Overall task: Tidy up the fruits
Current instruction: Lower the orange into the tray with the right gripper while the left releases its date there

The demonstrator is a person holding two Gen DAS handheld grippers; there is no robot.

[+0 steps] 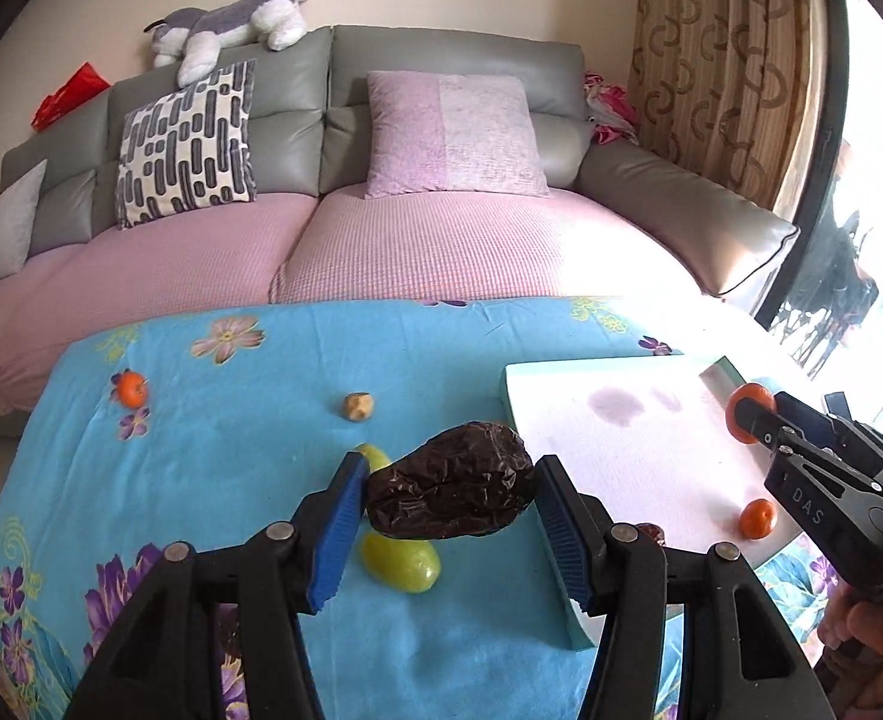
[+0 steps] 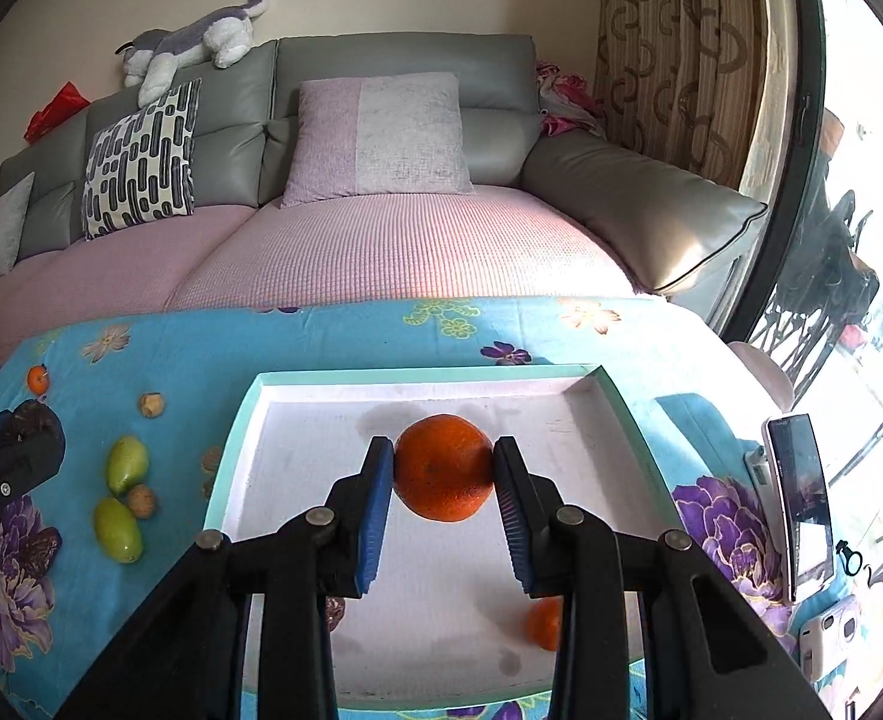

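Note:
My left gripper is shut on a dark brown wrinkled fruit, held above the blue flowered cloth just left of the tray. Under it lies a green fruit, and a second green fruit peeks out behind the left finger. My right gripper is shut on a big orange and holds it over the middle of the white tray with a teal rim. A small orange rests in the tray near its front right.
On the cloth left of the tray lie two small brown round fruits and a small orange at the far left. A phone stands right of the tray, with a white camera below it. A grey sofa runs along the table's far edge.

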